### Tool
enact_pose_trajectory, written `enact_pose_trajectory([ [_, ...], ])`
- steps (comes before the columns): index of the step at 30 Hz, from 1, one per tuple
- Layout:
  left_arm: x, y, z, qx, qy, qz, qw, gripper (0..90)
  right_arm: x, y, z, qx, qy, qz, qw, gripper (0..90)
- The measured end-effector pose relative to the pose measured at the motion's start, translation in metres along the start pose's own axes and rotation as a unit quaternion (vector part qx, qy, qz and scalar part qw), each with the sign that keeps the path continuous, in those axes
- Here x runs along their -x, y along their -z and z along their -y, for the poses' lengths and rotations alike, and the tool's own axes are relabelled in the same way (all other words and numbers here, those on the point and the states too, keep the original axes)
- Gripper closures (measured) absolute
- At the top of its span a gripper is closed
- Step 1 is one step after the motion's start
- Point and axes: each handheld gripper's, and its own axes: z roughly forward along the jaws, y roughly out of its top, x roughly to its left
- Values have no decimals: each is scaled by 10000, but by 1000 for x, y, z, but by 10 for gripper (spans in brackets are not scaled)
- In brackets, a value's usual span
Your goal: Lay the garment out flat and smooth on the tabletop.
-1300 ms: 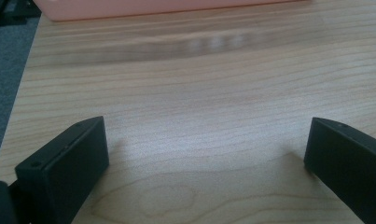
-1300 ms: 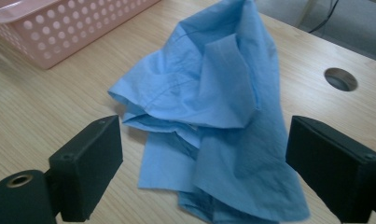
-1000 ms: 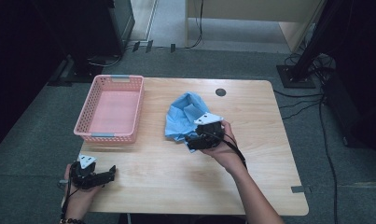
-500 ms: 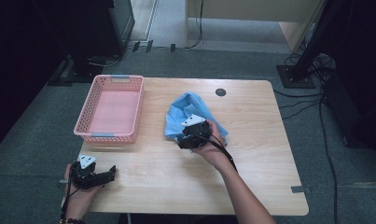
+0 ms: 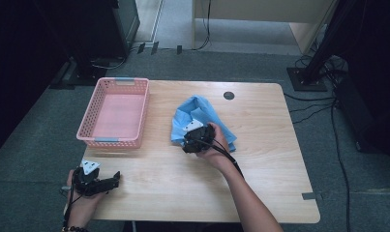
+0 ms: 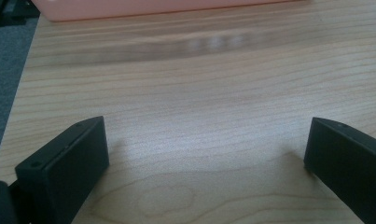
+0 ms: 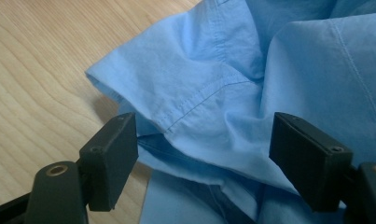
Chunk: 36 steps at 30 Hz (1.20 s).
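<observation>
right gripper (image 7: 202, 154) jaws apart, just closing, straddle a fold of the shirt (image 5: 202, 118) mid-table. risk: pinching several layers. left gripper (image 6: 206, 158) open, idle over bare table (image 5: 260, 164).

Bare counter (image 5: 260, 183) front and right gives free passage; pink basket (image 5: 114, 112) blocks the left rear, crumpled blue shirt (image 5: 202, 111) blocks centre.

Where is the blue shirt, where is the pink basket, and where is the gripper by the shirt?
blue shirt (image 7: 213, 98): right gripper view, on a stitched fold.
pink basket (image 5: 134, 115): high view, on its right wall.
right gripper (image 7: 202, 154): right gripper view, midway between its open black jaws.
</observation>
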Motion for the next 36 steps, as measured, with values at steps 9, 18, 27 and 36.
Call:
enact_pose_trajectory([
  [9,0,0,0,1,0,8,10000,0,-5,-10,1,-99,192,217,9995,244],
  [18,0,0,0,2,-1,11,10000,0,-14,-15,1,-65,441,619,9971,328],
  [27,0,0,0,4,-10,17,10000,0,-17,-15,-3,191,416,806,9957,683],
  [36,9,10,-1,171,177,276,9993,45,0,9,-7,653,-325,481,9962,900],
])
